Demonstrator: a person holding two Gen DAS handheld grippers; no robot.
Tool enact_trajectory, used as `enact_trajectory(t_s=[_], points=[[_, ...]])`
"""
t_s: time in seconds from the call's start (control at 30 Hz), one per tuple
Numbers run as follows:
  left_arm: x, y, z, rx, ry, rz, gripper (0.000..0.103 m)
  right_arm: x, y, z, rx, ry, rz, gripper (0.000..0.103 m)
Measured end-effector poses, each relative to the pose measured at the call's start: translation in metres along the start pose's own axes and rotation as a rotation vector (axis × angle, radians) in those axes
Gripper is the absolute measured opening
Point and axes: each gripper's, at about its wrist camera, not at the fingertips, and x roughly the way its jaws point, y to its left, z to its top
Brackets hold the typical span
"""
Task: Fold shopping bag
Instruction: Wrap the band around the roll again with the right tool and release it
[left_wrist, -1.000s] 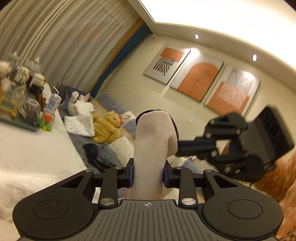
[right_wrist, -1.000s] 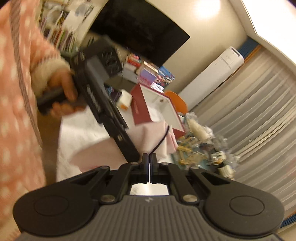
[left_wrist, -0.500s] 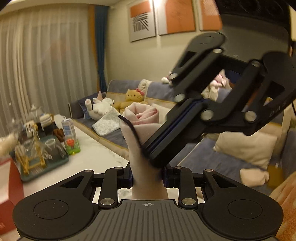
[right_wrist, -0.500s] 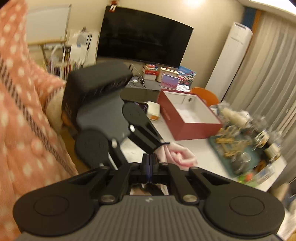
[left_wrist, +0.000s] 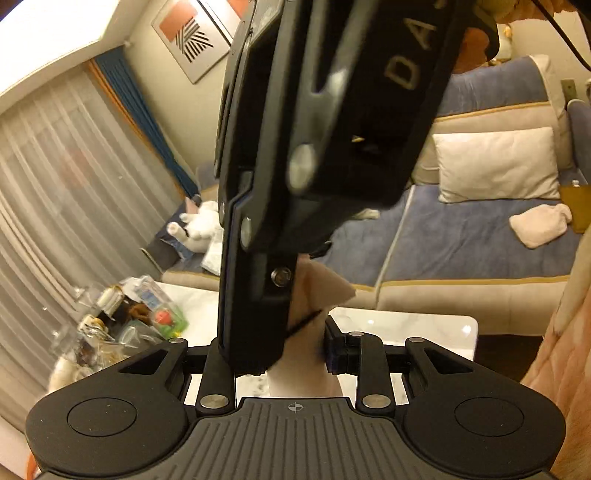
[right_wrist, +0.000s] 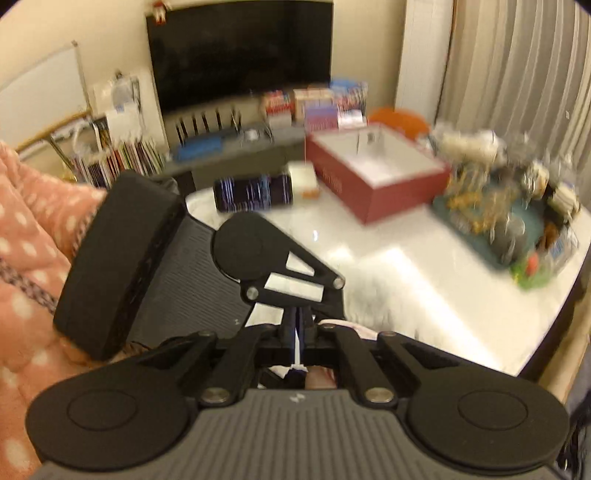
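The shopping bag (left_wrist: 303, 373) stands between the left gripper's (left_wrist: 295, 354) fingers, with the right gripper (right_wrist: 297, 332) crossing in front of it from above. Below them lies the table (right_wrist: 406, 280): a box (right_wrist: 376, 177) at its far side, a cluttered tray (right_wrist: 509, 225) to the right (contents blurred), a phone (right_wrist: 255, 192) left of the box. Behind the table stands a television (right_wrist: 240, 51).

Shopping bag (left_wrist: 303, 373) mostly hidden behind right tool (left_wrist: 255, 295), cluttered tray (right_wrist: 517, 221) blurred by motion
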Motion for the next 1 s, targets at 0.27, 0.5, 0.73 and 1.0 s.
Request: enact_trajectory(t_s=[0.27,0.5,0.73,1.0], points=[[-0.016,0.078,-0.037,-0.562,-0.145,-0.16,0.029,-0.011,-0.039,-0.008,0.173,0.034,0.17,0.069],[-0.03,0.132,-0.088,-1.028,-0.42,-0.416,0.029,-0.053,-0.074,-0.027,0.385,-0.343,0.071,0.068],[-0.029,0.128,-0.103,-1.13,-0.564,-0.631,0.029,-0.057,-0.086,-0.033,0.413,-0.45,0.176,0.067],[-0.019,0.105,-0.116,-1.21,-0.591,-0.726,0.03,-0.043,-0.091,-0.029,0.508,-0.426,0.336,0.025]])
